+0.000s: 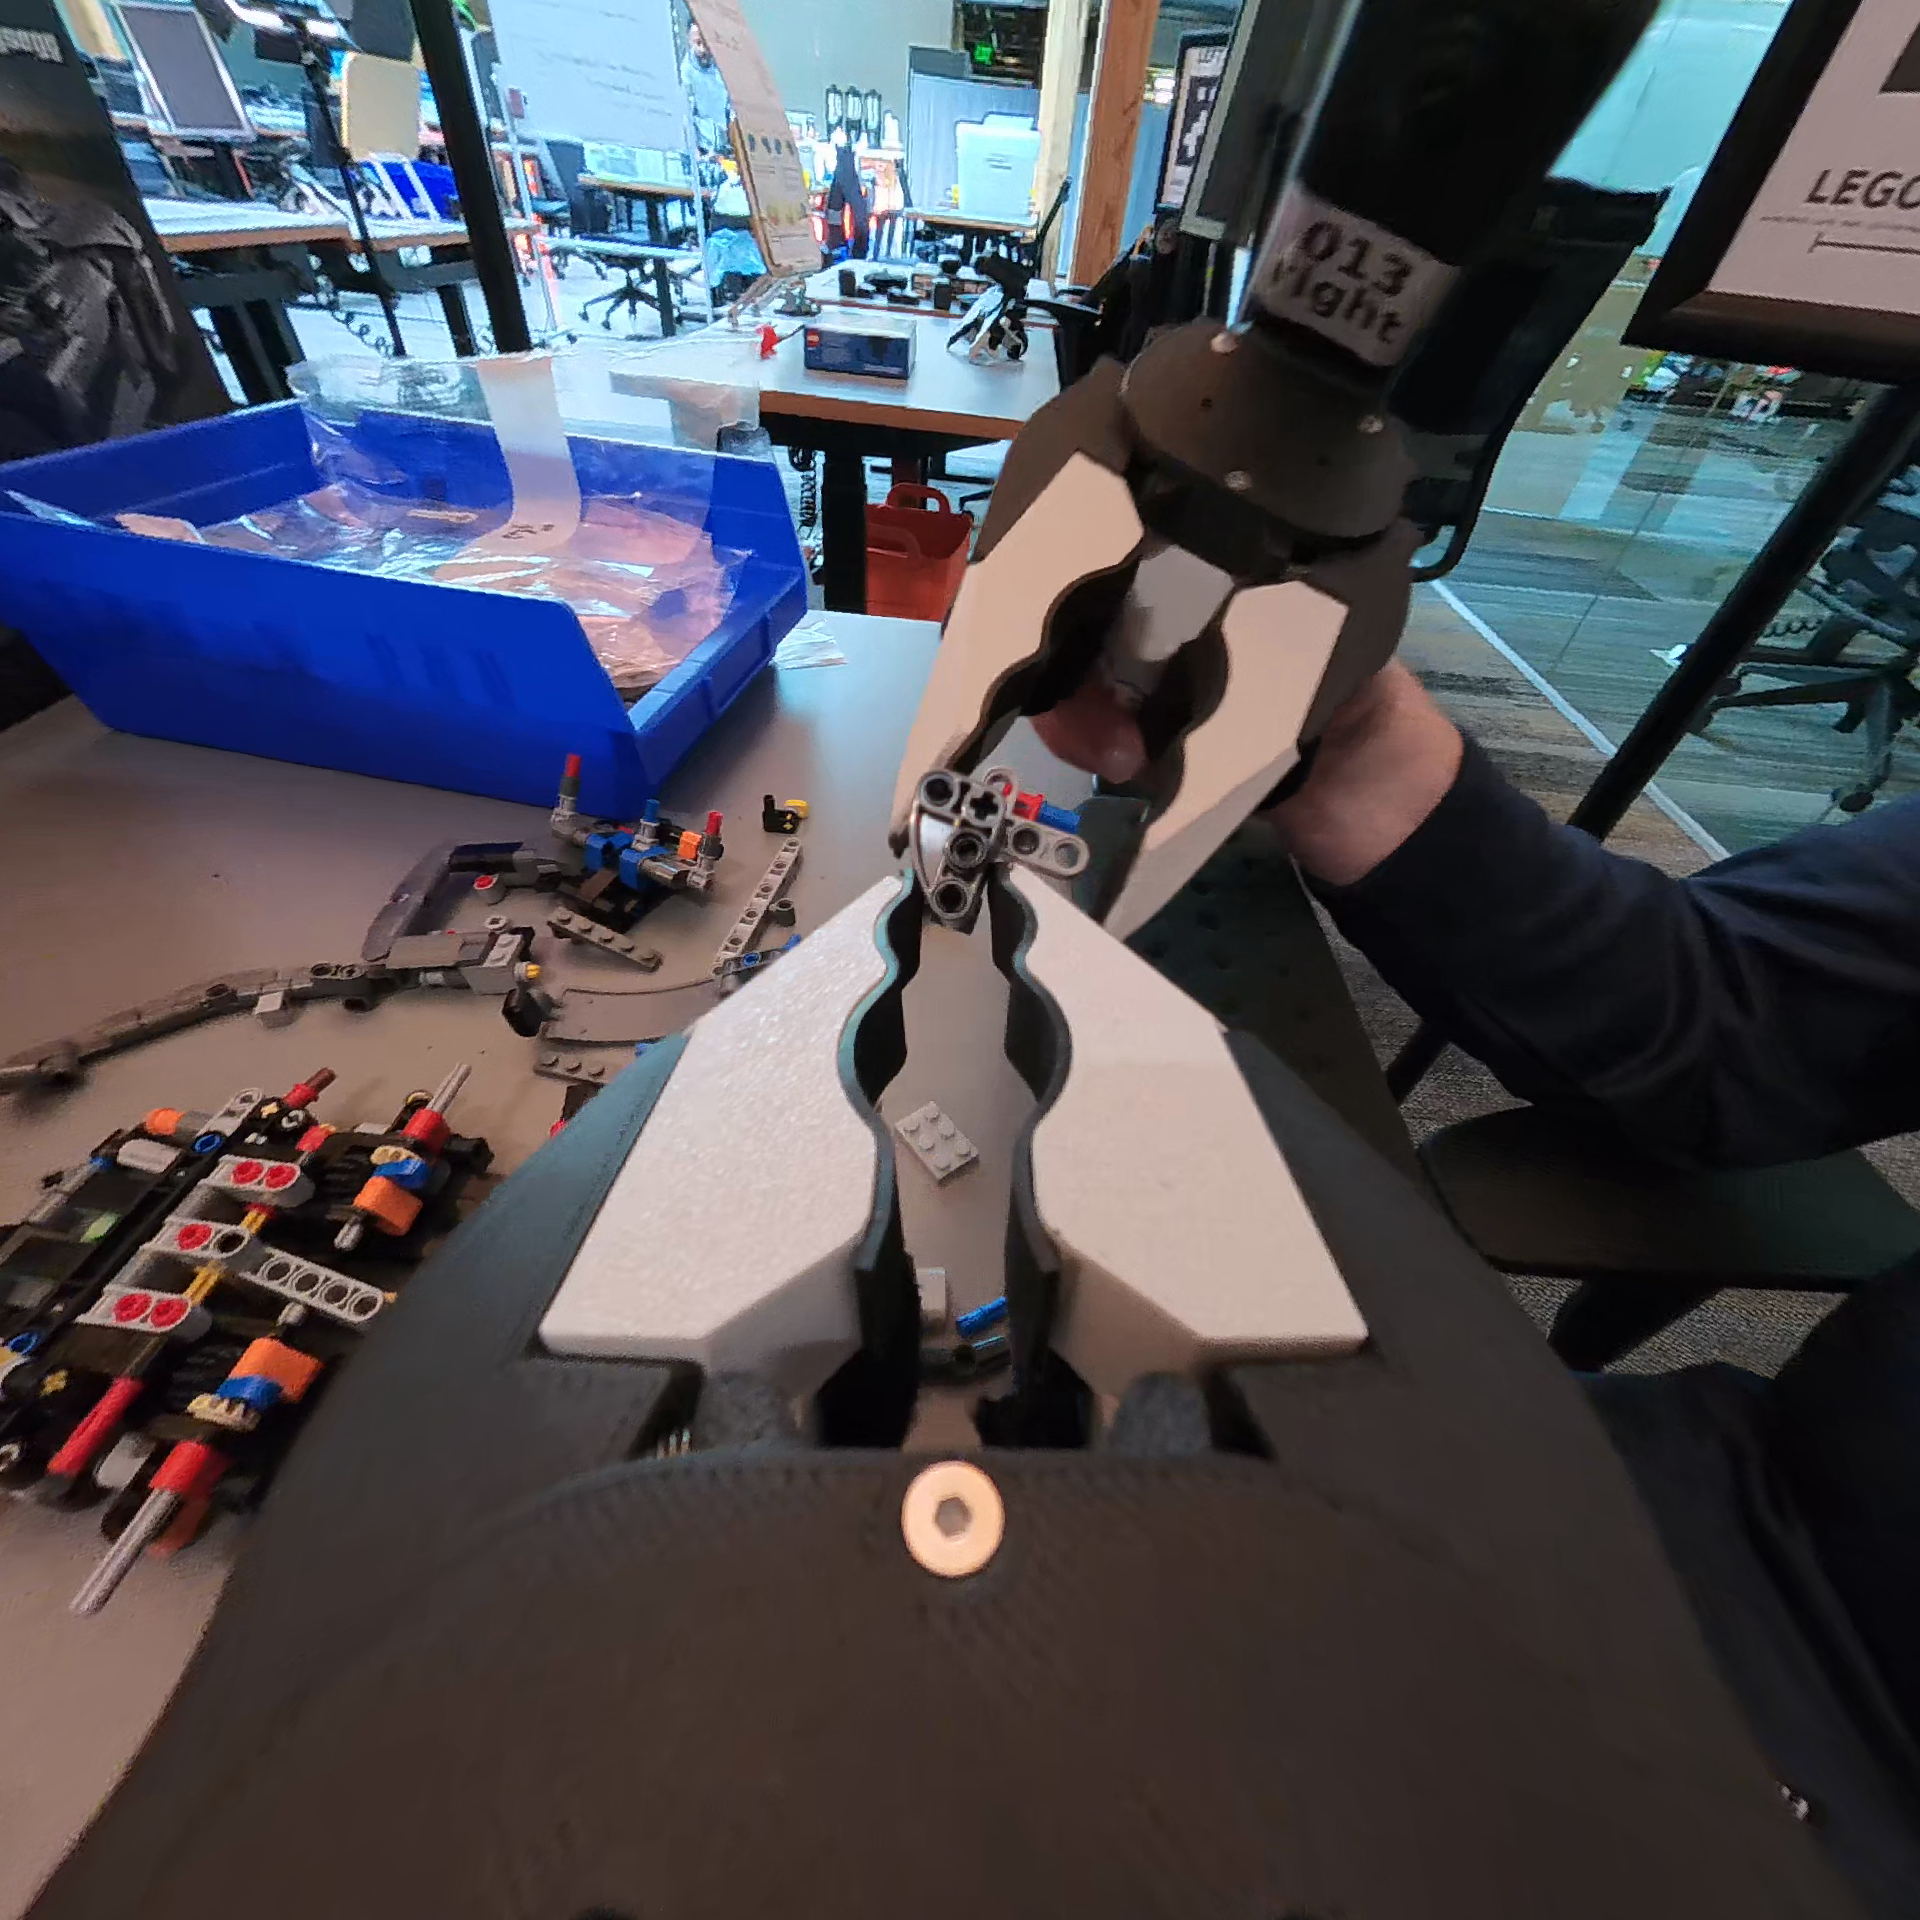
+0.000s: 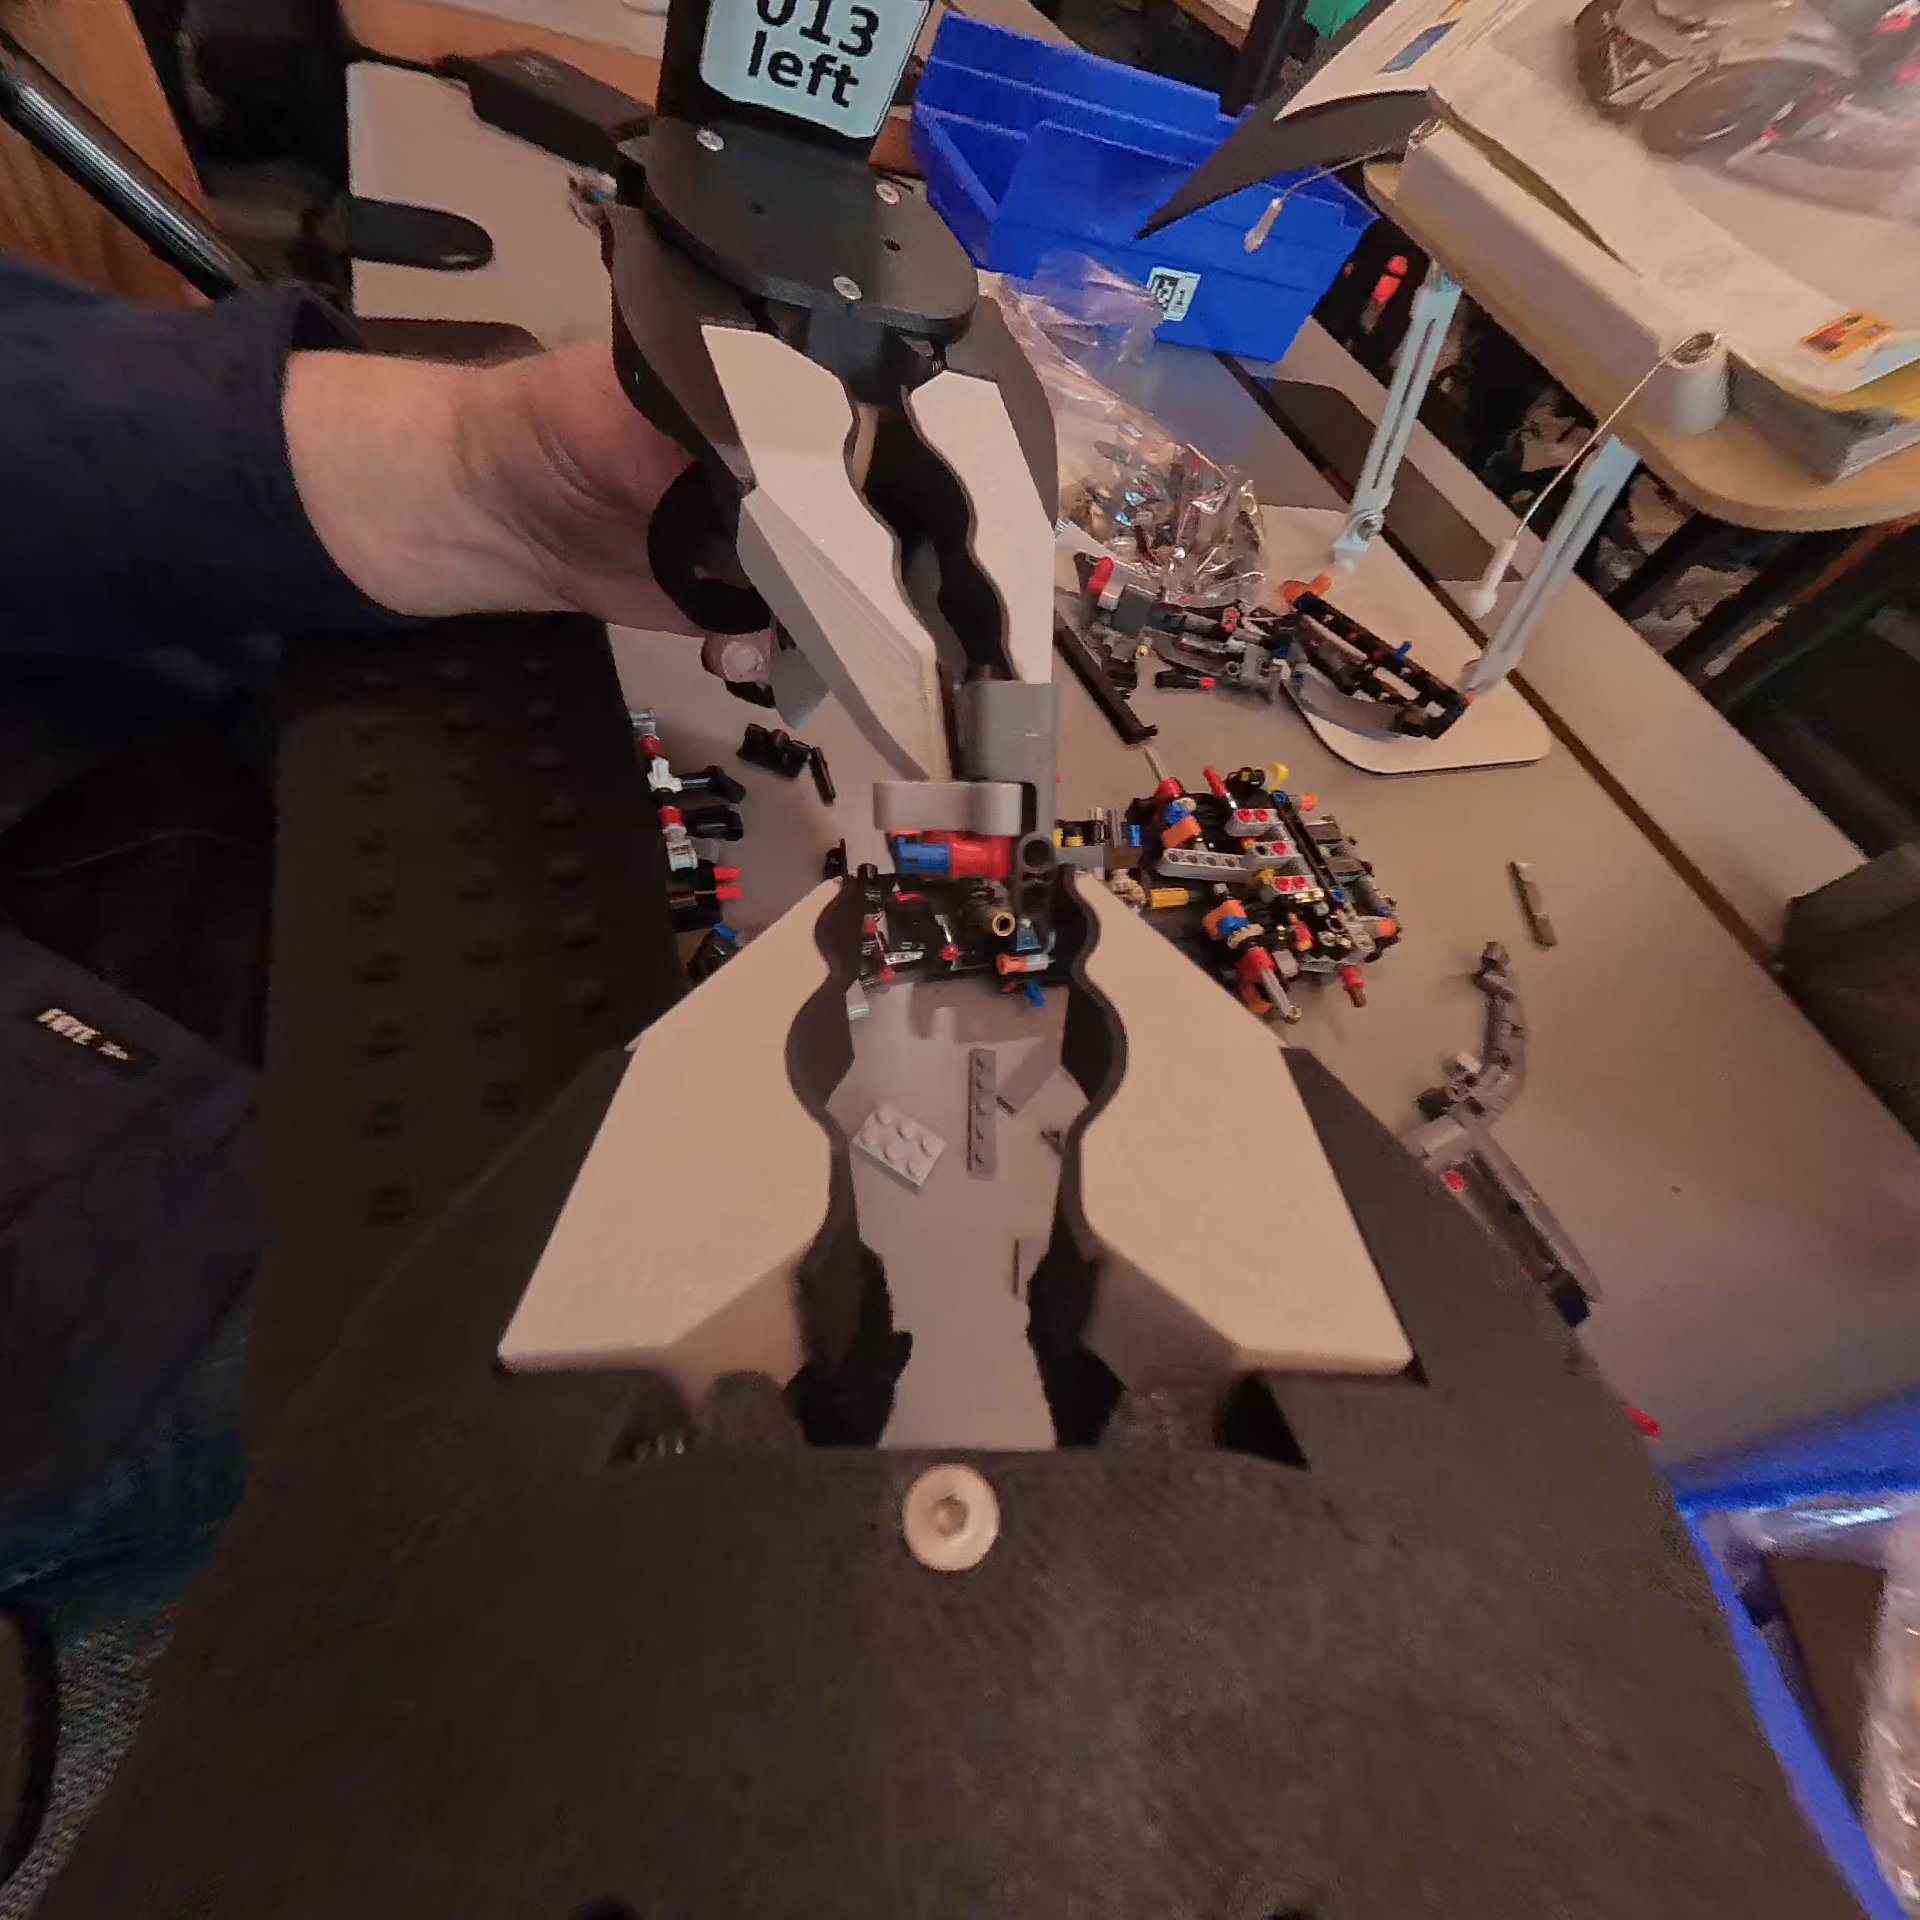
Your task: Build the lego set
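My left gripper [image 1: 958, 894] is shut on a small grey Technic sub-assembly [image 1: 971, 842], a beam piece with round holes, held in the air above the table. In the right wrist view the left gripper [image 2: 987, 696] comes down from the top and pinches that sub-assembly's grey block [image 2: 1003, 727]; a red and blue pin [image 2: 951, 854] sits under it. My right gripper [image 2: 956, 888] has its jaws apart, one finger on each side of the sub-assembly. It also shows in the left wrist view [image 1: 1006, 878], coming in from the upper right. Whether its pads press the piece is unclear.
A large multicoloured Technic build [image 1: 197, 1268] [image 2: 1247, 883] lies on the grey table [image 1: 208, 831]. A grey plate [image 1: 938, 1141] [image 2: 899, 1143] lies below the grippers. Dark curved parts [image 1: 520, 935], a blue bin [image 1: 416, 644] with plastic bags, and a booklet on a stand [image 2: 1662, 260] surround them.
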`<state>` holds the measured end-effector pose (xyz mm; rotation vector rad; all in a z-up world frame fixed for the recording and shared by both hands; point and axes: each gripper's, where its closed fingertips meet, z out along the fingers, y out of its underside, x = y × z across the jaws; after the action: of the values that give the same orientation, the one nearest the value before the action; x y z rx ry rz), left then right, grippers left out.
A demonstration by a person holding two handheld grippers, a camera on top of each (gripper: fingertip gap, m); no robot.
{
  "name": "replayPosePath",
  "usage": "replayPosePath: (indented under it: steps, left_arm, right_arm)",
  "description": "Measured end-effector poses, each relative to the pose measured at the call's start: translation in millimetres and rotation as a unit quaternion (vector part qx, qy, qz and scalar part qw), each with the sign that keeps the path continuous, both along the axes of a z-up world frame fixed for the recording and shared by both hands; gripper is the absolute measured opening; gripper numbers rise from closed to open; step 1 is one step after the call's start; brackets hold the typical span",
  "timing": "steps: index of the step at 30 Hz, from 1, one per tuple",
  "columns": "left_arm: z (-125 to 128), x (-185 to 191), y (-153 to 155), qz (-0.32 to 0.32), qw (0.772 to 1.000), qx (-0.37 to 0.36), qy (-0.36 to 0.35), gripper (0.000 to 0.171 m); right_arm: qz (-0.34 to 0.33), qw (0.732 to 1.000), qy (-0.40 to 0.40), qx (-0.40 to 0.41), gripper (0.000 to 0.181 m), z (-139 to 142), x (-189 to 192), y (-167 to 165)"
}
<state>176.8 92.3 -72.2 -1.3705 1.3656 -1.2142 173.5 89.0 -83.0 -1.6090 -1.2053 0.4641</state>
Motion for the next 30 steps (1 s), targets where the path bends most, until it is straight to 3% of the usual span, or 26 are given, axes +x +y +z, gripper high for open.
replayPosePath:
  steps: [6,7,20,30]
  left_arm:
    - [-8,3,-1,0.005,0.999,0.022,0.023,0.01]
    - [-9,3,-1,0.007,0.999,0.026,0.026,0.01]
    - [-11,4,-1,0.01,0.997,0.063,0.031,0.017]
    - [-16,5,-1,0.016,0.997,0.067,0.047,0.013]
  right_arm:
    - [-0.03,0.998,-0.04,0.029,0.038,-1,-7,8]
    - [-0.029,0.998,-0.045,0.031,0.031,-3,-8,7]
    - [-0.026,0.996,-0.081,0.026,0.031,-16,-2,7]
    - [-0.028,0.994,-0.1,0.02,0.031,-24,-7,7]
